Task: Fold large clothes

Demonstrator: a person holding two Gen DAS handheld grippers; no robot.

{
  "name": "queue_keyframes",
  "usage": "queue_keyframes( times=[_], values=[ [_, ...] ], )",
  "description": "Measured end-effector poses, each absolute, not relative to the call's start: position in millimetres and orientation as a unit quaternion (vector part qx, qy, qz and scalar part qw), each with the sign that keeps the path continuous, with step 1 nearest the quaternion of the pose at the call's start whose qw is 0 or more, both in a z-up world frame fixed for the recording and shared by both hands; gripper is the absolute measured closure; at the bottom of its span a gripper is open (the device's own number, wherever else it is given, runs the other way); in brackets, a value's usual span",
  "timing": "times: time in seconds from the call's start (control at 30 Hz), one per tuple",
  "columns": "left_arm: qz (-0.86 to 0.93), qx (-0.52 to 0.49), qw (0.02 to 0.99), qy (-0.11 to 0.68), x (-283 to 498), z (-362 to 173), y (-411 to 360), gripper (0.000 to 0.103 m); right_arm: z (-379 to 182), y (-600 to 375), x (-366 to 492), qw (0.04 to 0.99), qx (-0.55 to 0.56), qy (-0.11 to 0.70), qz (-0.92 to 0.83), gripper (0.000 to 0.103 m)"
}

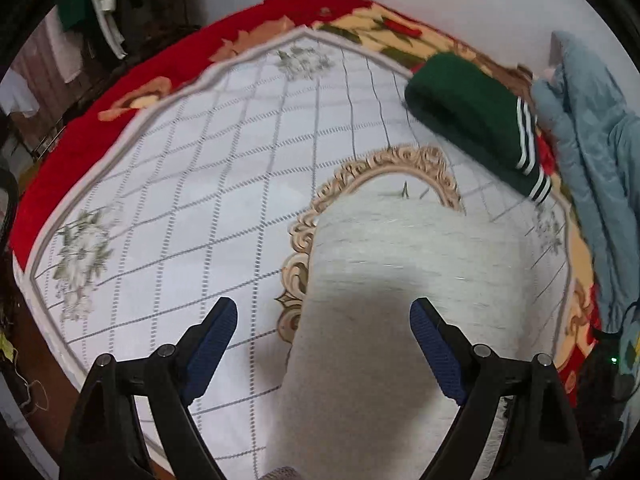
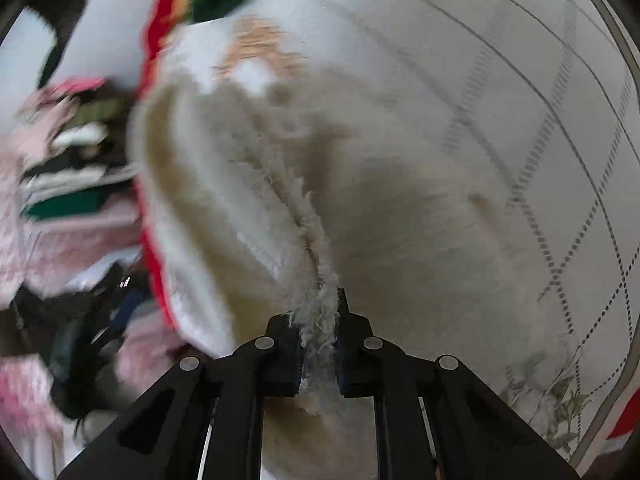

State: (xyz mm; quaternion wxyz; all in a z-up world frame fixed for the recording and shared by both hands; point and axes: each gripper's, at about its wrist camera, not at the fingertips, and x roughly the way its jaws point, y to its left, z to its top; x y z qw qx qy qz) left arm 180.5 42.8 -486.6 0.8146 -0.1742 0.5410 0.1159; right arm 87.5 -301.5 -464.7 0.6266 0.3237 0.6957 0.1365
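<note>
Right claw (image 2: 320,344) is pressed together on a fluffy edge of the pale fleece garment (image 1: 400,280), pinching the fabric between its pads. Left claw (image 1: 324,344) hangs spread wide above the same garment, touching nothing. That garment lies near the middle of the bed (image 1: 180,184), seemingly only partly folded. A green sweater (image 1: 472,120) sits folded at the far right, so one piece looks done.
</note>
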Motion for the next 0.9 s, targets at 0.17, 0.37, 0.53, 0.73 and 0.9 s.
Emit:
queue_keyframes(
  times=[0.17, 0.37, 0.53, 0.73, 0.9],
  values=[
    [0.12, -0.118, 0.795, 0.583, 196.3, -535.6, 23.2, 0.015, -492.5, -298.3, 103.7, 0.621, 0.301, 0.717, 0.101, 0.084],
    [0.126, -0.136, 0.793, 0.58, 191.8, -536.8, 37.2, 0.015, -420.9, -310.9, 120.3, 0.653, 0.215, 0.719, 0.099, 0.063],
    [0.117, -0.161, 0.79, 0.58, 189.0, -536.5, 40.2, 0.016, -350.7, -278.0, 143.7, 0.657, 0.236, 0.682, 0.217, 0.063],
    [0.119, -0.242, 0.77, 0.578, 171.1, -539.2, 69.9, 0.016, -419.2, -202.3, 165.7, 0.61, 0.168, 0.75, 0.194, 0.083],
    [0.163, -0.259, 0.761, 0.571, 142.9, -529.5, 103.0, 0.016, -466.4, -185.2, 176.2, 0.618, 0.101, 0.765, 0.146, 0.103]
  ],
)
